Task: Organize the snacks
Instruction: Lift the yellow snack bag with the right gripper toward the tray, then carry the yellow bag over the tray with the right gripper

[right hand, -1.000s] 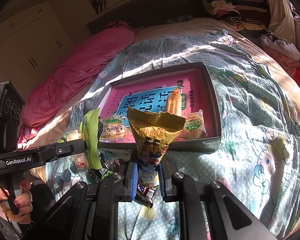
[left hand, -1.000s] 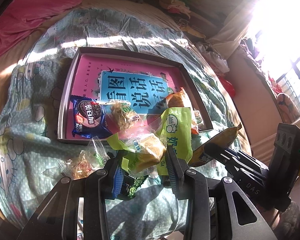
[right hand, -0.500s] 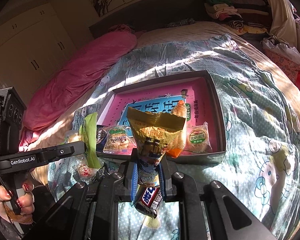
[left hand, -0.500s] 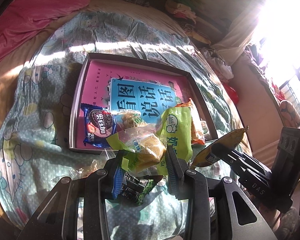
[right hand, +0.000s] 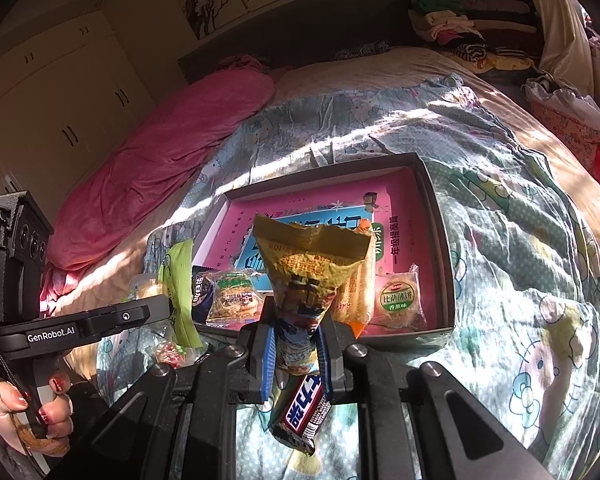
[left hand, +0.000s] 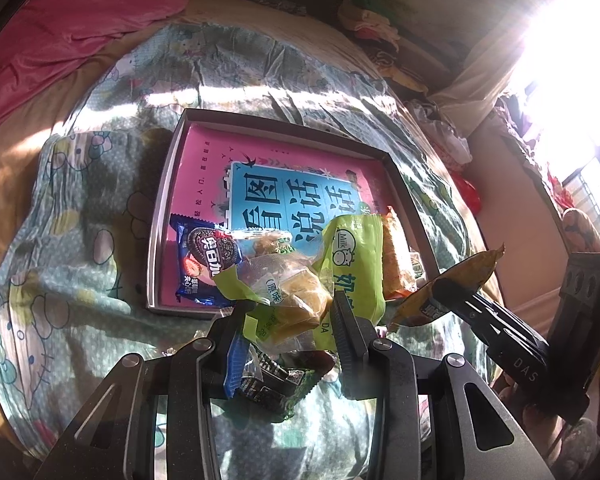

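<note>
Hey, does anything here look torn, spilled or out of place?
The crumpled yellow snack bag clamped in the right gripper has a ragged, torn-open top. A dark wrapped chocolate bar lies loose on the patterned bedspread, outside the grey cardboard tray.

Snack packets (left hand: 208, 264) in box (left hand: 162, 216) on bedspread (left hand: 80, 216)

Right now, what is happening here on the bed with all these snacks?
A person is sorting snacks into a shallow box on the bedspread, with a gripper in each hand. The left gripper is shut on a clear-wrapped cake and a green milk packet. The right gripper is shut on a yellow snack bag. Both hang just short of the box's near edge. The box already holds a blue cookie pack, a round biscuit and others. A chocolate bar lies outside it.
</note>
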A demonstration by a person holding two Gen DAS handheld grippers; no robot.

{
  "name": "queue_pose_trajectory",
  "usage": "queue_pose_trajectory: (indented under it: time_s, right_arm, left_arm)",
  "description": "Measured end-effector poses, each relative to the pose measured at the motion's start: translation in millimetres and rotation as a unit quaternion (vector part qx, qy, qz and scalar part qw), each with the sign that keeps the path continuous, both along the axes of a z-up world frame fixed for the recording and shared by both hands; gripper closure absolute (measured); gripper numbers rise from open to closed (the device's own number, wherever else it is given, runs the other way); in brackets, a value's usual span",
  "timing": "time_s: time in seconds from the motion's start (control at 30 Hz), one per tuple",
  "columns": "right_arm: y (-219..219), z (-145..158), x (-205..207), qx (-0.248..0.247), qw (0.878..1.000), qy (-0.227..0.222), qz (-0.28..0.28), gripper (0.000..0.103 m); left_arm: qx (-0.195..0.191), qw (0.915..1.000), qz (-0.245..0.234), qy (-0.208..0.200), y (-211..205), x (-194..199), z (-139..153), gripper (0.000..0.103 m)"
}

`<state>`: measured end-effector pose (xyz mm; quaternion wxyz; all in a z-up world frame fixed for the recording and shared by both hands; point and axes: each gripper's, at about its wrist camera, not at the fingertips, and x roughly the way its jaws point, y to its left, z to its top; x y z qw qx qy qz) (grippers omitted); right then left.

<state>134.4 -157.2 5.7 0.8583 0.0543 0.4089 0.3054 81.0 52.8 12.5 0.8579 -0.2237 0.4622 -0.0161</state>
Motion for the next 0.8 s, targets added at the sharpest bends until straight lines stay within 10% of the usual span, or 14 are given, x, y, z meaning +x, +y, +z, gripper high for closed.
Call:
queue_pose_trajectory:
  time_s: [0.8]
  right_arm:
    - [-16.4,-1.9,24.9,0.011,0.999,-0.001,-0.034,0.085]
  left_arm:
    - [0.009,0.9994,0.03,0.015,19.0,8.3,-12.0,0.064]
